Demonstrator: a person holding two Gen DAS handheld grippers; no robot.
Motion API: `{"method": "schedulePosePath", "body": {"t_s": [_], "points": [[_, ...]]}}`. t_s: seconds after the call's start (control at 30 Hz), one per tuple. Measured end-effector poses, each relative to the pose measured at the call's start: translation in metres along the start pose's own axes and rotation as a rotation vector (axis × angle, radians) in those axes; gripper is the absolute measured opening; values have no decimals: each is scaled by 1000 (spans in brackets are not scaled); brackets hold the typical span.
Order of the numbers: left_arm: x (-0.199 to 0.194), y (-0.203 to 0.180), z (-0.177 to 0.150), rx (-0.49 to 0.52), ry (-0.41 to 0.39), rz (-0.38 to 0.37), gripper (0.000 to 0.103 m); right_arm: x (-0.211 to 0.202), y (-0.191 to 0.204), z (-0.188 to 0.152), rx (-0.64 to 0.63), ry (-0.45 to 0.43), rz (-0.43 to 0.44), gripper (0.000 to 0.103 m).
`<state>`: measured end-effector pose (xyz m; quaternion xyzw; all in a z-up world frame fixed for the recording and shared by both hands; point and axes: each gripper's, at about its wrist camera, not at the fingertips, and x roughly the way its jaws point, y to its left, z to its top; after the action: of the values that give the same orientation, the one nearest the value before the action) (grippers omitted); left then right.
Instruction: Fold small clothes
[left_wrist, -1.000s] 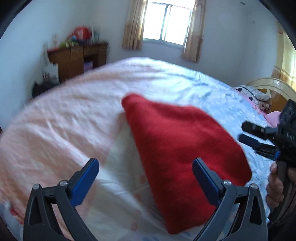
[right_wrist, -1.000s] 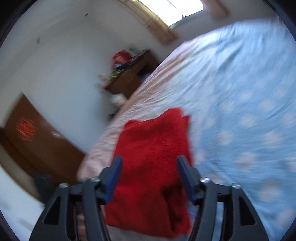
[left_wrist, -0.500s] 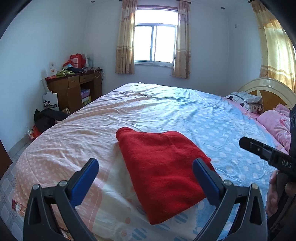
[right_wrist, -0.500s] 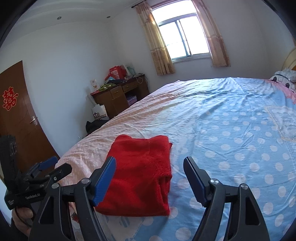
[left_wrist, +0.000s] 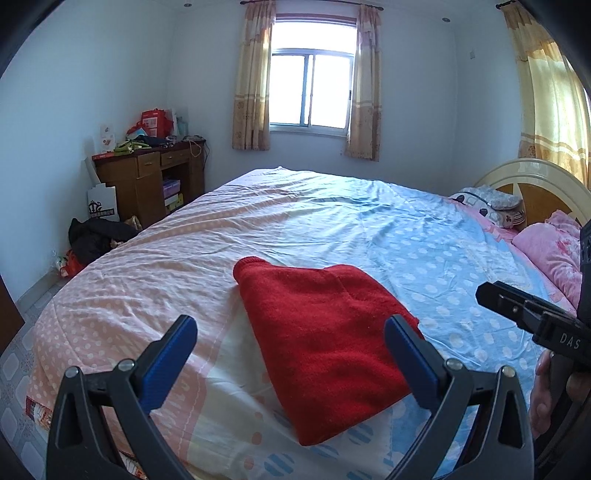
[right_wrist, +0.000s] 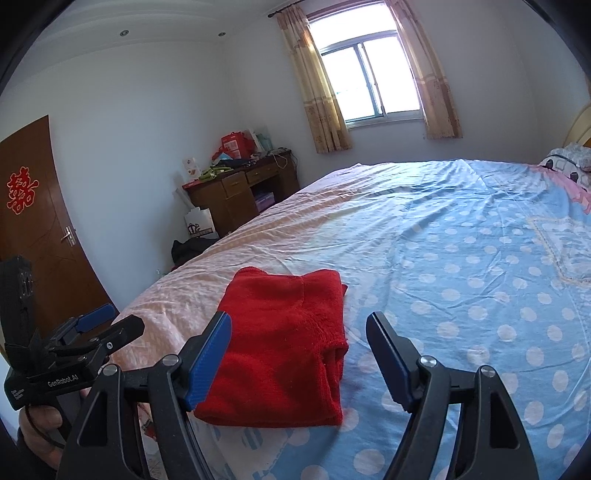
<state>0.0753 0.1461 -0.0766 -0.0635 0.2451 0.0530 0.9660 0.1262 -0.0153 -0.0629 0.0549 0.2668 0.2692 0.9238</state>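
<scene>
A folded red garment (left_wrist: 325, 343) lies flat on the bed near its foot edge; it also shows in the right wrist view (right_wrist: 284, 347). My left gripper (left_wrist: 290, 328) is open and empty, held above and short of the garment, touching nothing. My right gripper (right_wrist: 299, 325) is open and empty too, held back above the garment's near end. The right gripper shows at the right edge of the left wrist view (left_wrist: 532, 317). The left gripper shows at the left of the right wrist view (right_wrist: 107, 325).
The bed (left_wrist: 369, 229) has a pink and blue dotted sheet. Pillows (left_wrist: 554, 251) and a headboard (left_wrist: 535, 184) are at the right. A cluttered wooden desk (left_wrist: 147, 184) and dark bags (left_wrist: 96, 236) stand by the left wall. A brown door (right_wrist: 33, 229) is at the far left.
Both grippers have pulled up and back from the red garment, which now lies folded and free. The right gripper's jaws have opened wider. The views have steadied and levelled.
</scene>
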Motion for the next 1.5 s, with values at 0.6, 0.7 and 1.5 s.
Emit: {"method": "schedulePosePath", "body": {"t_s": [0.6,0.7,1.5], "points": [[0,-2,1,0,0,0,103,2,2,-5,-2,10,0,76],[0,-4,1,5,1,-2,103,1,3,-5,-5,7,0,76],[-9,-12,5,61,-37,27,103,-13,6,-2,-21,-65,-12,76]]}}
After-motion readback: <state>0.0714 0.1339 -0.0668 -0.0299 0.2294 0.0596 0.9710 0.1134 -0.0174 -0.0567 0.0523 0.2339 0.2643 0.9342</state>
